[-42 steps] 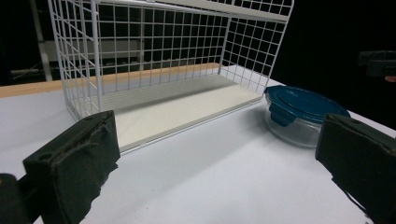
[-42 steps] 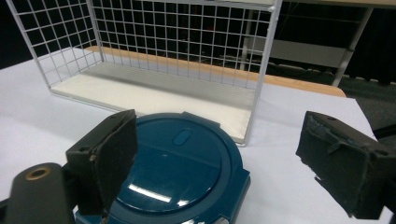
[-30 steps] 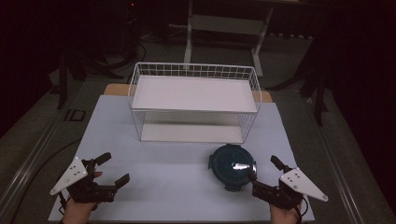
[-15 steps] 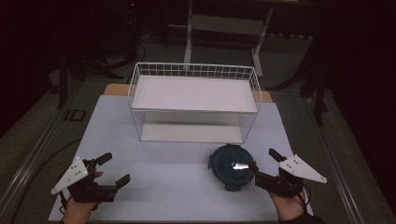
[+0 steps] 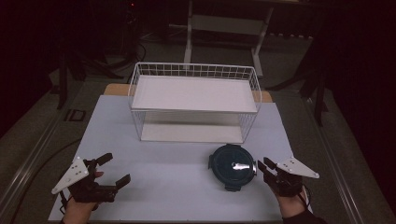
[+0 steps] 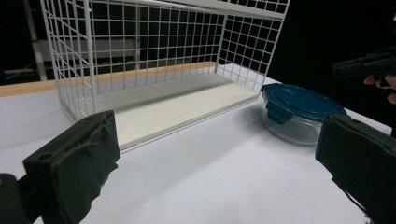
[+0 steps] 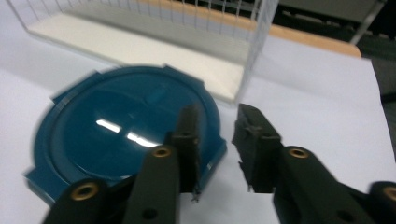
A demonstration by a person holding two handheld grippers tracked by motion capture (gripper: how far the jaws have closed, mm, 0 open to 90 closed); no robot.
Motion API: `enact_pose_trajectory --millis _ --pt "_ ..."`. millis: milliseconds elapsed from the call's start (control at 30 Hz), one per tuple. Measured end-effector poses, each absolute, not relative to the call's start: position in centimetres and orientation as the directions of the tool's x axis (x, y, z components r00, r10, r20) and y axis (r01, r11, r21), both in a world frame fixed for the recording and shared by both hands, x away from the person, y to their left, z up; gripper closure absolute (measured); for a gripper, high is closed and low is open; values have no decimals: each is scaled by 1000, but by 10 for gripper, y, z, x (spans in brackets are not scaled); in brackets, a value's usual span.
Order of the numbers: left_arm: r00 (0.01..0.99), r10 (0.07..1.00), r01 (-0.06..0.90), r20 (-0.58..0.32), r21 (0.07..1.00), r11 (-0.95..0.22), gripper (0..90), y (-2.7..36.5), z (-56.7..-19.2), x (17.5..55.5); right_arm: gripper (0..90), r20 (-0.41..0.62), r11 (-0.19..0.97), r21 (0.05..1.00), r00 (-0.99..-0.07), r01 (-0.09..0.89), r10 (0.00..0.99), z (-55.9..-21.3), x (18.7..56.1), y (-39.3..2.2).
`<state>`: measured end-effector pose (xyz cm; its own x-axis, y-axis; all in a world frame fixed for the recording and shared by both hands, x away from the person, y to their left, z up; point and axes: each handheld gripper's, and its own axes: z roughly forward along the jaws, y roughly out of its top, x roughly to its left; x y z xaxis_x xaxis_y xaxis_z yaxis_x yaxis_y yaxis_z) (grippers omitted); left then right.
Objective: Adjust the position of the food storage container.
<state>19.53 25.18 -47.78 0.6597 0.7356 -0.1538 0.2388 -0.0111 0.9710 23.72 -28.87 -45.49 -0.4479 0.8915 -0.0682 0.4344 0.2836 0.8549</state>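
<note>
A round glass container with a dark blue lid (image 5: 232, 167) sits on the white table (image 5: 177, 163), in front of the right end of a white wire rack (image 5: 194, 93). My right gripper (image 5: 263, 165) is at the container's right edge. In the right gripper view its jaws (image 7: 215, 135) have just been closing to a narrow gap; the left one lies over the lid's (image 7: 126, 130) rim, and only bare table shows between them. My left gripper (image 5: 115, 169) rests at the front left, jaws wide open (image 6: 219, 140) and empty, facing the rack (image 6: 154, 70) and the container (image 6: 299, 105).
The rack has a white upper shelf and a white bottom board (image 6: 187, 107), open toward me. The table's front edge runs just below both hands. Beyond the table lie a dark floor and a metal stand (image 5: 224, 28).
My right gripper has moved left, up to the container's edge, and its jaws have narrowed from wide open. The left gripper and the container have stayed put.
</note>
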Motion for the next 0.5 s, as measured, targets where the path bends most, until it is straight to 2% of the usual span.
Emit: enact_pose_trajectory --millis 33,200,500 --pt "660 735 240 -153 971 -13 0 252 -478 195 785 -58 285 842 -448 458 892 -460 240 -292" --pt "663 732 242 -156 970 -12 0 251 -478 196 895 -26 290 809 -463 511 886 -473 247 -298" --pt "664 730 245 -159 970 -11 0 251 -478 196 900 45 298 758 -501 581 864 -489 257 -303"
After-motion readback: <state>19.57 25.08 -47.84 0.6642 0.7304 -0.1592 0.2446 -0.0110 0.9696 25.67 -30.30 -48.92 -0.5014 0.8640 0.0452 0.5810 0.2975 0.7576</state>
